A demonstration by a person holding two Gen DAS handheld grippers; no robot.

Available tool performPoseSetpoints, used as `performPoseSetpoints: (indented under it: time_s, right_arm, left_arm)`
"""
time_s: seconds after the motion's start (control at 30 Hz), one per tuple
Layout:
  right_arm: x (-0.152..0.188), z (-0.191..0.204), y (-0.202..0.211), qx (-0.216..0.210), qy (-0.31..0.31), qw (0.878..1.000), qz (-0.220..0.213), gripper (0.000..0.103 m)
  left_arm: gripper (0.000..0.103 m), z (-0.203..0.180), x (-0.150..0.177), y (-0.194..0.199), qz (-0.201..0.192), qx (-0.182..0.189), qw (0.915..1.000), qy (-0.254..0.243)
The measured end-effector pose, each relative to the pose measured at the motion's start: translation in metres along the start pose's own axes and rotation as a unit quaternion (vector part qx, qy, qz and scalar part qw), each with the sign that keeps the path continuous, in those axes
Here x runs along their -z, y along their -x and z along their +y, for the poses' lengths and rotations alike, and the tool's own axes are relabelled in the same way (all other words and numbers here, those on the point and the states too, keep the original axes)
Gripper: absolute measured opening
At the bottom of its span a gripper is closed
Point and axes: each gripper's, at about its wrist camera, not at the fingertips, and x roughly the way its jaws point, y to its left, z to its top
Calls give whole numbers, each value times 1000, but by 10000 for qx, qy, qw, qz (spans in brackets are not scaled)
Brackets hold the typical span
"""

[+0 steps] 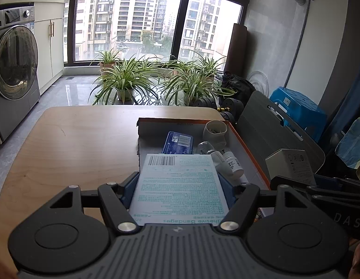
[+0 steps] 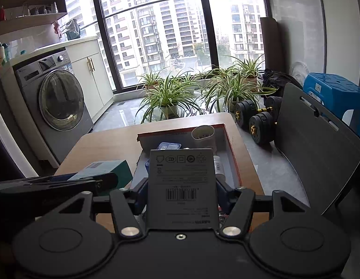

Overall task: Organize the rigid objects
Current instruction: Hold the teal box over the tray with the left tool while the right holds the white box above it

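Your left gripper [image 1: 180, 186] pinches a white-and-teal box of adhesive bandages [image 1: 180, 183] by its side edges; the near end of the box is hidden under the gripper body, and its print reads upside down. The box hangs over the near end of the orange-rimmed tray [image 1: 247, 144], covering much of the tray floor.

Your right gripper [image 2: 181, 190] clamps a grey box with a barcode [image 2: 182, 186], pads on both sides. It blocks most of the tray [image 2: 228, 139] behind it; only slivers of the contents show around it.

Still visible in the tray from the left wrist view: a blue flat case [image 1: 178, 142] toward the far side, a white cup [image 1: 215, 132] in the far right corner with small items inside that are too small to identify, a white bottle [image 1: 232, 164] lying on its side, and a clear rounded object [image 1: 204, 147] you cannot make out well.

The tray sits on the right part of the wooden table [image 1: 75, 144]. In the right wrist view the left gripper cuts in from the left edge, partly covering the bandage box. A dark chair back [image 2: 314, 148] stands right of the table; dumbbells [image 2: 256, 125] and potted plants [image 2: 168, 100] lie beyond; a washing machine [image 2: 56, 100] is far left.
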Motion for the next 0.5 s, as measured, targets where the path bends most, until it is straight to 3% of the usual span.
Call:
performPoseSetpoints:
  time_s: [0.5]
  right_arm:
    - [3, 1, -11, -2, -23, 9999, 120, 70]
  left_arm:
    - [72, 1, 2, -7, 90, -31, 10000, -6]
